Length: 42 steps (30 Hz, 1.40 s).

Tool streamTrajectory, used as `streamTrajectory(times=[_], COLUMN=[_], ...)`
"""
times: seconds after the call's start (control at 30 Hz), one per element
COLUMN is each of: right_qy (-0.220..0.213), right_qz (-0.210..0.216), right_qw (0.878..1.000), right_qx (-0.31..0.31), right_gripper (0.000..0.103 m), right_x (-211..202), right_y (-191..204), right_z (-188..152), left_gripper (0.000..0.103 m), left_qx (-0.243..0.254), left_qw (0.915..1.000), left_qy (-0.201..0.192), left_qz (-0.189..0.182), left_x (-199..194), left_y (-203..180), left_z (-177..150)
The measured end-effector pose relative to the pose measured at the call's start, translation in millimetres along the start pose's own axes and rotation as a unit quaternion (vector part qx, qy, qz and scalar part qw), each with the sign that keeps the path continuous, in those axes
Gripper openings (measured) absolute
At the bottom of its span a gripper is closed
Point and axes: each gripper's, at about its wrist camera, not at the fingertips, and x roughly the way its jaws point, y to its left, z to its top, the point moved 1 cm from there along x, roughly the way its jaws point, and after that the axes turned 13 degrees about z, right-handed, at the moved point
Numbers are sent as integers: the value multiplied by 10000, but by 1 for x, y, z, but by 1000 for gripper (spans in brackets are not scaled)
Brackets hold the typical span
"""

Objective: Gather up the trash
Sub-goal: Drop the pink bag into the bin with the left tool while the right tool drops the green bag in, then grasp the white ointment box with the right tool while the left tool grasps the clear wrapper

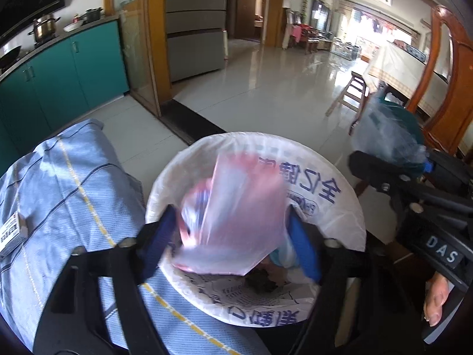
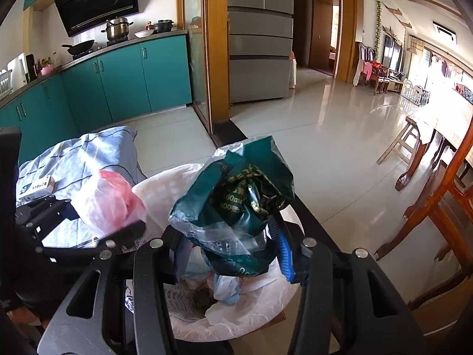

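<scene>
A round trash bin lined with a white printed bag (image 1: 331, 207) sits on the floor below both grippers; it also shows in the right wrist view (image 2: 260, 307). My left gripper (image 1: 233, 233) is shut on a crumpled pink plastic bag (image 1: 236, 219) held over the bin; the bag also shows in the right wrist view (image 2: 109, 204). My right gripper (image 2: 233, 248) is shut on a crumpled green and clear plastic wrapper (image 2: 236, 201) above the bin; the wrapper also shows in the left wrist view (image 1: 387, 136). Dark scraps and pale wrappers (image 2: 221, 290) lie inside the bin.
A bundle in blue checked cloth (image 1: 59, 201) lies left of the bin with a small white box (image 1: 11, 230) on it. Teal kitchen cabinets (image 2: 118, 82) stand at the back left, a wooden chair (image 2: 437, 207) and a table at the right.
</scene>
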Motion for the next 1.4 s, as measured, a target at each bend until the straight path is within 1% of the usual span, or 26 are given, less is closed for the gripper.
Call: streamTrajectory(times=[0.03, 0.13, 0.2, 0.3, 0.43, 0.47, 0.5, 0.57, 0.73, 0.8, 0.87, 0.93, 1.0, 1.07, 1.17, 1.23, 1.27, 1.3, 1.33, 1.37, 1.4], right_qy=[22, 98, 132, 180, 265, 291, 308, 325, 328, 317, 315, 335, 391, 461, 519, 545, 540, 517, 511, 532, 586], right_qz=[-7, -45, -29, 16, 92, 101, 96, 105, 182, 211, 259, 318, 388, 486, 698, 946, 1088, 1333, 1496, 1748, 1971], right_qw=[10000, 9999, 9999, 9998, 9996, 9995, 9995, 9994, 9993, 9992, 9990, 9986, 9976, 9956, 9904, 9841, 9802, 9729, 9679, 9603, 9541], right_qx=[7, 28, 43, 6, 19, 30, 39, 58, -45, -109, -176, -268, -431, -660, -1072, -1401, -1563, -1817, -1952, -2110, -2175], right_gripper=[49, 49, 49, 49, 49, 51, 58, 65, 71, 73, 75, 75, 76, 76, 76, 76, 76, 76, 76, 76, 76], right_x=[1, 4, 6, 12, 20, 22, 23, 26, 29, 30, 32, 36, 42, 51, 65, 77, 83, 92, 98, 110, 121], right_y=[-1, -6, -6, -1, 8, 11, 11, 16, 35, 44, 54, 67, 84, 108, 150, 186, 203, 230, 245, 269, 288], right_z=[-1, -4, -5, -5, -8, -9, -10, -11, -8, -6, -3, -1, 3, 8, 17, 25, 29, 35, 39, 46, 51], left_gripper=[89, 92, 93, 94, 94, 94, 94, 94, 95, 95, 95, 95, 96, 96, 96, 97, 97, 97, 97, 97, 97], left_qx=[32, 140, 111, -61, -477, -607, -735, -962, -1403, -1586, -1705, -1765, -1781, -1849, -2057, -2218, -2269, -2334, -2417, -2548, -2681], left_qw=[10000, 9998, 9996, 9993, 9975, 9965, 9953, 9927, 9842, 9796, 9756, 9710, 9636, 9506, 9359, 9232, 9180, 9118, 9053, 8979, 8923], left_qy=[-42, -137, -205, -231, -244, -230, -228, -231, -229, -199, -183, -183, -189, -179, -132, -39, 11, 70, 125, 177, 213], left_qz=[11, 81, 174, 298, 471, 534, 591, 695, 1056, 1222, 1373, 1602, 1987, 2486, 2857, 3139, 3251, 3377, 3490, 3585, 3625], left_x=[-1, -6, -10, -16, -26, -29, -32, -37, -52, -58, -65, -73, -85, -102, -127, -145, -152, -159, -164, -170, -176], left_y=[-2, -4, 1, 15, 46, 56, 66, 85, 131, 152, 169, 186, 208, 233, 275, 304, 313, 325, 336, 348, 357], left_z=[-1, -3, -4, -6, -10, -12, -14, -18, -32, -40, -47, -56, -70, -87, -116, -140, -149, -159, -169, -181, -190])
